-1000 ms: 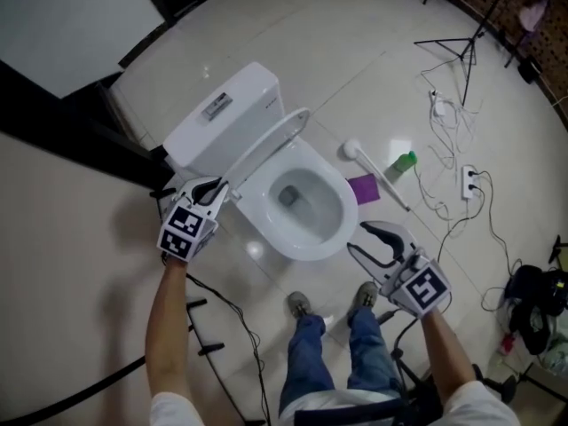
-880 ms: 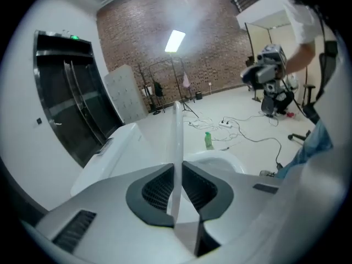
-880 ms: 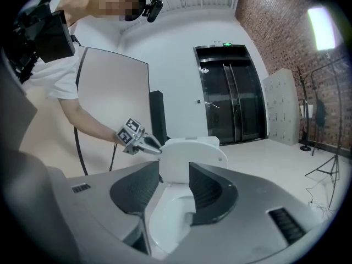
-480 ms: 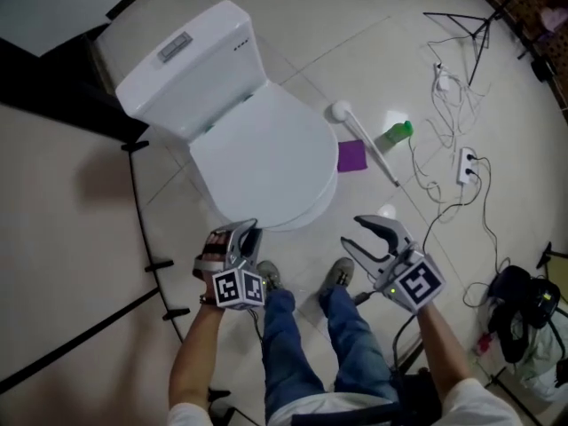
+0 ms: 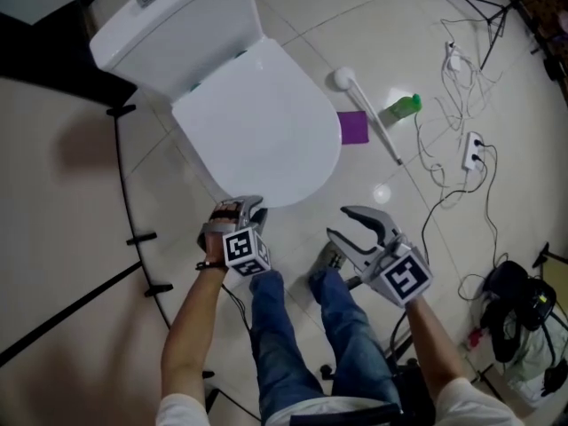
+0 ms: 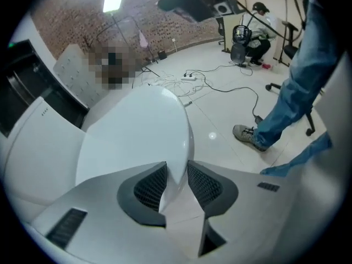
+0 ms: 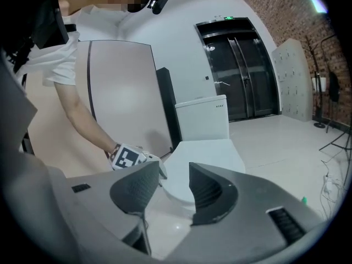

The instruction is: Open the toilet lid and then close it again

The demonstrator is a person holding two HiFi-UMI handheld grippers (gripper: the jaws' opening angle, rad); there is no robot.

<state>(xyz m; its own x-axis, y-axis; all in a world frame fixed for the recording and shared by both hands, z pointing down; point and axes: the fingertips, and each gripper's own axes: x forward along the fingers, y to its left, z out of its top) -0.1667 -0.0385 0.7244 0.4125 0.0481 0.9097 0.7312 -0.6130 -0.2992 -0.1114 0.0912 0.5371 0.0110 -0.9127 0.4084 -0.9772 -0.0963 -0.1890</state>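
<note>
Our left gripper [image 5: 241, 208] has just been spreading its jaws at the front rim of the toilet lid [image 5: 257, 122], seemingly clear of it. The lid lies shut. Our right gripper [image 5: 337, 222] hangs spread and empty, right of that rim. We judge both steps done, so next is pulling back over the open floor [image 5: 293, 238] before the rim.

The white, rounded toilet lid [image 5: 257, 122] lies shut and flat in the upper middle of the head view, its hinge end against the tank [image 5: 169, 25] at upper left.
</note>
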